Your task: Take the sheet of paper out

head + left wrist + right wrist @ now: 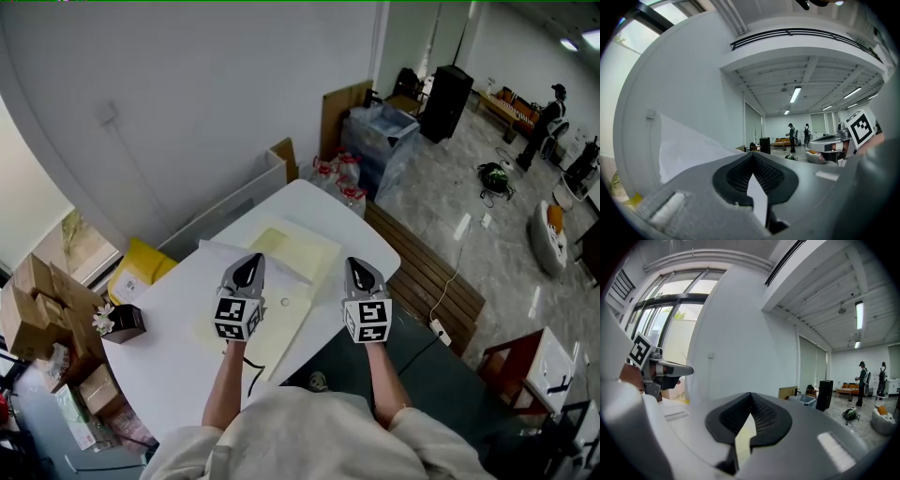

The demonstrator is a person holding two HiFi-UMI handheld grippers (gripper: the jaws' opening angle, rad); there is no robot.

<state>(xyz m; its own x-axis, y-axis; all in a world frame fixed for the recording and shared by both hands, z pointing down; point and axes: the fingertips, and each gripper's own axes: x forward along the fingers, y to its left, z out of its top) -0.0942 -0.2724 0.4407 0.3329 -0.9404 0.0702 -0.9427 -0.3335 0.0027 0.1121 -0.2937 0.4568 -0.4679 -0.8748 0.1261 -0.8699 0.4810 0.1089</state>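
Paper sheet (693, 150), thin, white and smooth, stands clamped at its near edge in the shut jaws of the left gripper (752, 159), above the left half of a glossy white round-cornered table (159, 356). Just right of it, the right gripper (751, 399) is closed on the edge of a flat pale yellow paper envelope (281, 328). A small dark box (124, 323) sits at the table's left end, with brown cardboard boxes (37, 309) beyond it and a slatted wooden bench (422, 277) to the right. Both bare forearms reach forward, the grippers level and side by side.
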